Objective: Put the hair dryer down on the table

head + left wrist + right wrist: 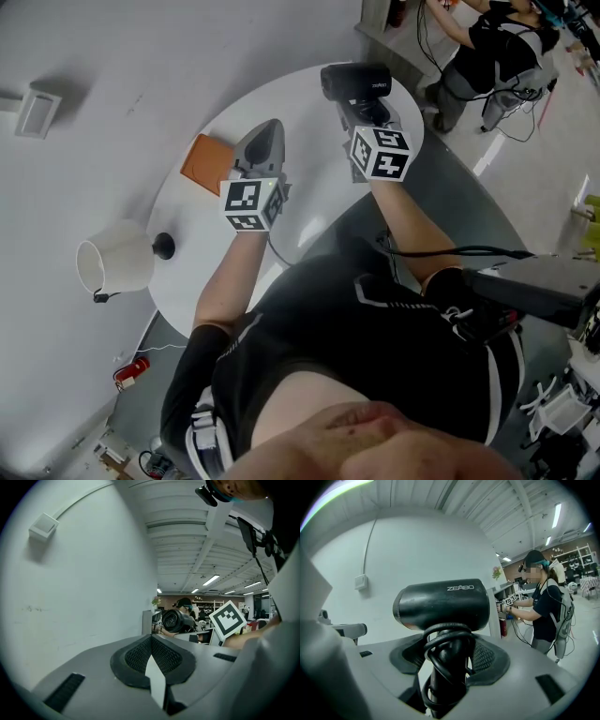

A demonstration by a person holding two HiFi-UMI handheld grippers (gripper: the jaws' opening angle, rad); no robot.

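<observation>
**Dryer held over the round surface, not yet down**

One hair dryer [443, 603] sits in the right claw [445, 667], which pinches the handle through the cord wound round it. The black barrel lies crosswise above the jaws, over the far side of the one white surface [291, 103].

The dryer is probably rigid plastic, top-heavy at the barrel and smooth. The corded handle looks like the surest hold, though the loops may slip.

The left claw [265, 141] is pressed together on nothing. One orange pad [207, 162] and one lamp [117, 261] also rest there.

Hair dryer [443, 603] handle mostly hidden by cord [445, 632] & right tool [447, 660].
</observation>
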